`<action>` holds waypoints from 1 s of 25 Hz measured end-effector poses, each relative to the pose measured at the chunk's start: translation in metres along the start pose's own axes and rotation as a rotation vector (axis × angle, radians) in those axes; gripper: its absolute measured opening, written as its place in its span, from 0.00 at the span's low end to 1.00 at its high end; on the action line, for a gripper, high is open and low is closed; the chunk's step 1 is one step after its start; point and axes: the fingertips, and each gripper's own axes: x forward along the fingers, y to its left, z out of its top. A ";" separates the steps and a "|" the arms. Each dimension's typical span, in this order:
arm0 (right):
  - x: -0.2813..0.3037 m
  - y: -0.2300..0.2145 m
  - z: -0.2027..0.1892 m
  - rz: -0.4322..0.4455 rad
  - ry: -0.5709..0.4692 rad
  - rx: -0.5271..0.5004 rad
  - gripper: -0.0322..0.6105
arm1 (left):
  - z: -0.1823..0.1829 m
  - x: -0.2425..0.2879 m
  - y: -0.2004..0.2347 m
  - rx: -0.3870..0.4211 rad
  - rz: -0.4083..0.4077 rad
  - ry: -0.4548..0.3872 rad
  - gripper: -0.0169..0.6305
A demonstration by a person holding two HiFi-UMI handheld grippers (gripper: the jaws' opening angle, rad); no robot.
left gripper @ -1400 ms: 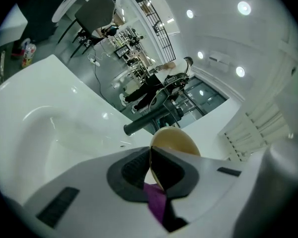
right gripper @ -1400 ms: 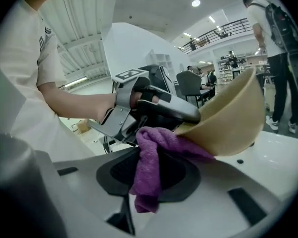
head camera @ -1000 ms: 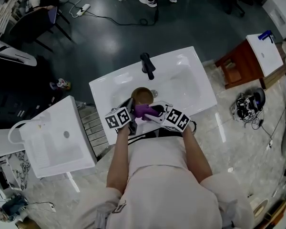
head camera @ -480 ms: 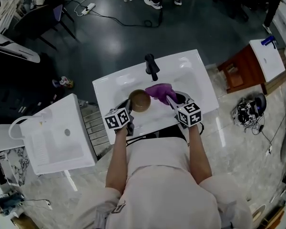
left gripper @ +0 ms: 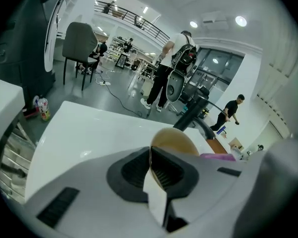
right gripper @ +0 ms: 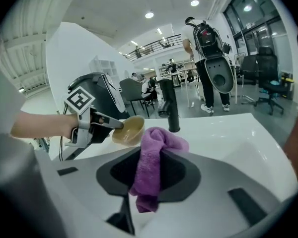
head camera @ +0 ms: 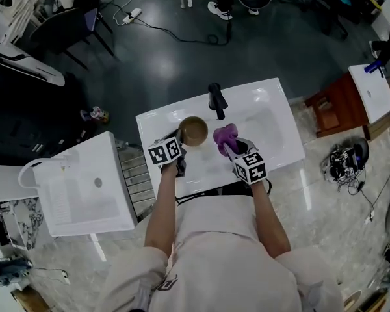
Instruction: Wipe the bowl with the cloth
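Right tool (head camera: pixel 226 146) is clamped on the purple cloth (head camera: pixel 225 134). The cloth is bunched into a wad and hangs down through the jaws in the right gripper view. Left tool (head camera: pixel 180 140) is pinched on the rim of the tan bowl (head camera: pixel 194 130), held above the white sink (head camera: pixel 273 119) near the black faucet (head camera: pixel 216 99).

Change: the cloth is off the bowl now, with a clear gap between them. A second ago the cloth was up against the bowl at the sink's front edge, with the tools nearly touching. Half a second ago the cloth was out to the right, just beside the bowl and more spread. Now the wad is tighter and the tools are further apart.

Probably a wipe pass has ended or this is a pause between passes. Can't tell if the bowl is clean.
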 end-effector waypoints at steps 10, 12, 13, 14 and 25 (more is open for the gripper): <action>0.027 0.034 0.005 0.063 0.090 -0.086 0.19 | 0.041 0.054 0.024 -0.099 0.071 0.029 0.05; 0.029 0.033 0.007 0.059 0.100 -0.089 0.19 | 0.041 0.061 0.027 -0.119 0.086 0.045 0.05; 0.030 0.031 0.007 0.055 0.103 -0.089 0.19 | 0.041 0.063 0.028 -0.131 0.090 0.049 0.05; 0.032 0.029 0.008 0.051 0.105 -0.088 0.19 | 0.041 0.065 0.029 -0.145 0.090 0.047 0.06; 0.042 0.012 0.020 -0.001 0.094 -0.028 0.19 | 0.057 0.058 0.025 -0.162 0.038 -0.032 0.13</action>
